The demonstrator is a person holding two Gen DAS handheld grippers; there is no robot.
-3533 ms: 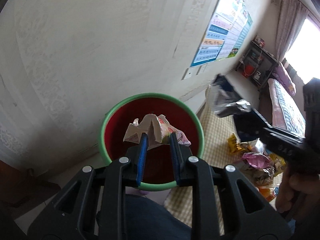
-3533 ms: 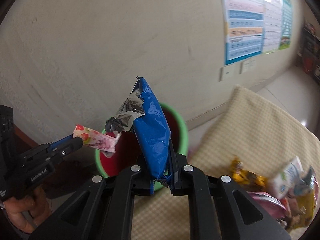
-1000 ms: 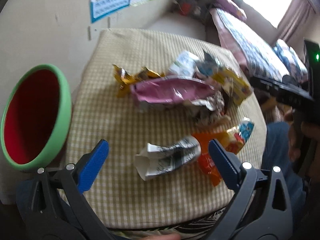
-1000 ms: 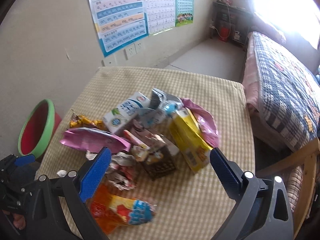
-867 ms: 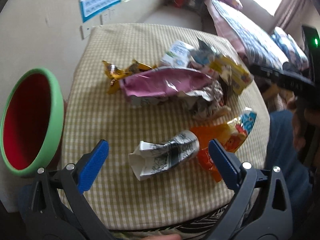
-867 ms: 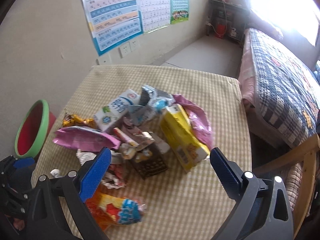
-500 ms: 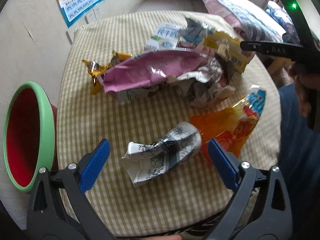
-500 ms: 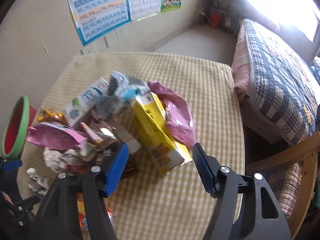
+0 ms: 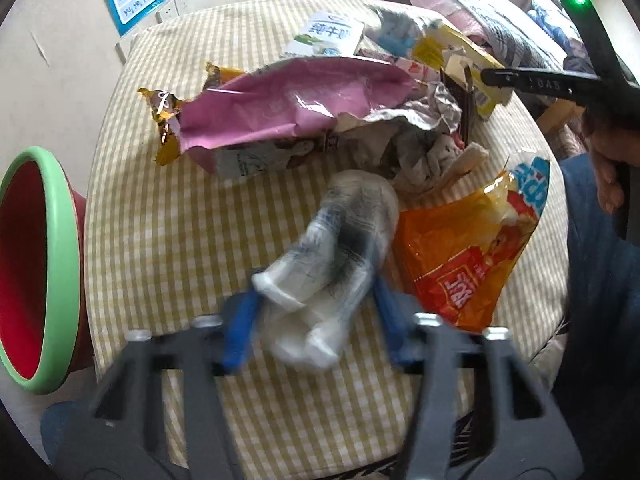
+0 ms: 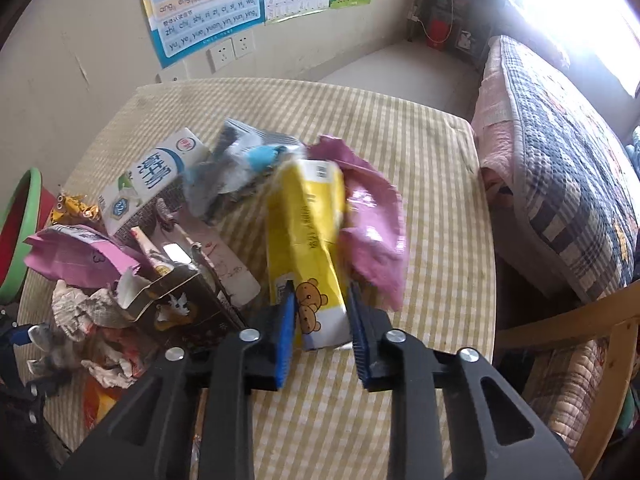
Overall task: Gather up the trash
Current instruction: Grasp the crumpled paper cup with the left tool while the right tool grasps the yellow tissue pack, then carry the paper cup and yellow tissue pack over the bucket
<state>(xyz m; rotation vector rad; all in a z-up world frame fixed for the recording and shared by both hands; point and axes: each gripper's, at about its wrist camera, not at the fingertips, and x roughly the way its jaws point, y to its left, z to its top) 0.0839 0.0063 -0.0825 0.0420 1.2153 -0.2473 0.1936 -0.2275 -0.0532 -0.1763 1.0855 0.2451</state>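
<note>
On a checked-cloth desk (image 10: 400,152) strewn with wrappers, the right tool (image 10: 322,330), its jaws just closing, pinches the near end of a yellow carton (image 10: 308,240) mid-desk. Near the front edge, the left tool (image 9: 316,320) is closing around a crumpled paper cup (image 9: 332,256), contact blurred. Both look light and crushable; ends or folds offer the surest hold.

The table (image 9: 168,216) wears a yellow-and-white checked cloth. The bin (image 9: 52,264) is red inside with a green rim. A crumpled cup (image 9: 344,236) is white with black scribbles, beside an orange snack bag (image 9: 460,248). The carton (image 10: 308,240) is yellow with brown bears; the claw pads (image 10: 286,332) are blue. The wrapper (image 9: 288,108) is pink.
</note>
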